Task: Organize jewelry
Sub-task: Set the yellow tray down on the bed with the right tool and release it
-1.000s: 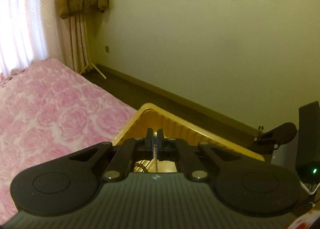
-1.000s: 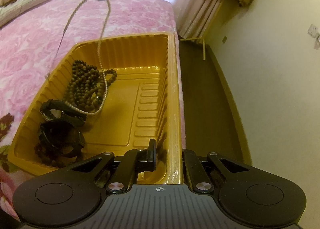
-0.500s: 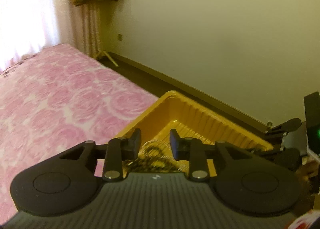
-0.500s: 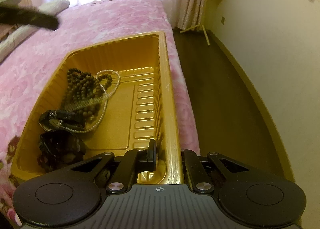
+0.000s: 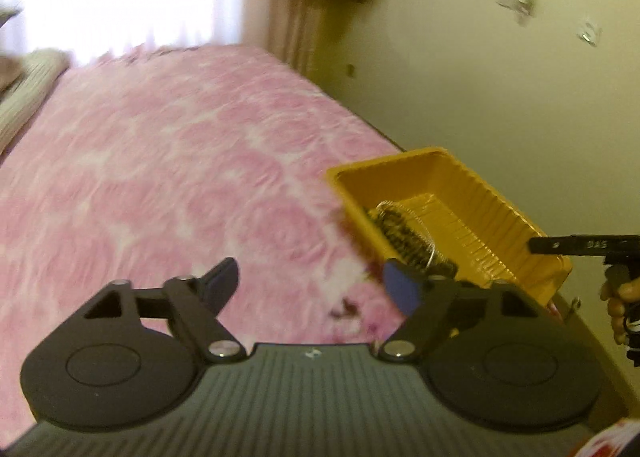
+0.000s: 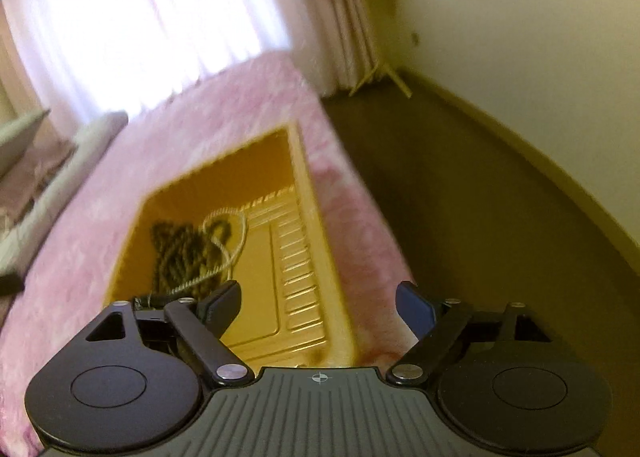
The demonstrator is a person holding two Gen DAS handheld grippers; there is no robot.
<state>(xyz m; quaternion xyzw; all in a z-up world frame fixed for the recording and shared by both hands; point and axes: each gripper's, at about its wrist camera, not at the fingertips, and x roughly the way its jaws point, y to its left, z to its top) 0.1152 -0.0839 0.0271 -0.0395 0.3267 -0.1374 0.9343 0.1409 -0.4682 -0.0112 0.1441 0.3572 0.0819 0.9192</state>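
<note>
A golden-yellow plastic tray (image 6: 308, 241) sits at the corner of a bed covered with a pink rose-patterned bedspread (image 5: 168, 185), close to the edge above a dark floor (image 6: 460, 197). Inside the tray, toward its left side in the right wrist view, lies a heap of dark brown bead strands (image 6: 180, 253) with a pale pearl-like necklace (image 6: 234, 235) looped over and beside it; further dark pieces nearer the camera are mostly hidden behind the gripper's linkage. The left hand-held gripper (image 5: 310, 283) hangs over bare bedspread just beside the tray, its jaws opening wide with nothing between them. The right hand-held gripper (image 6: 318, 303) hangs over the tray's near right rim, its jaws also opening wide and empty, with only the ribbed tray floor and rim visible between the pads. Both views are motion-blurred. In the left wrist view the right tool's black finger and part of a person's hand (image 5: 620, 305) appear at the far right. The jewelry looks light, limp and prone to tangling, so a strand would likely drape and slide rather than hold its shape; pinching a single strand at a loop that stands clear of the heap seems the safest hold. The thin tray appears light and may shift if nudged.
</note>
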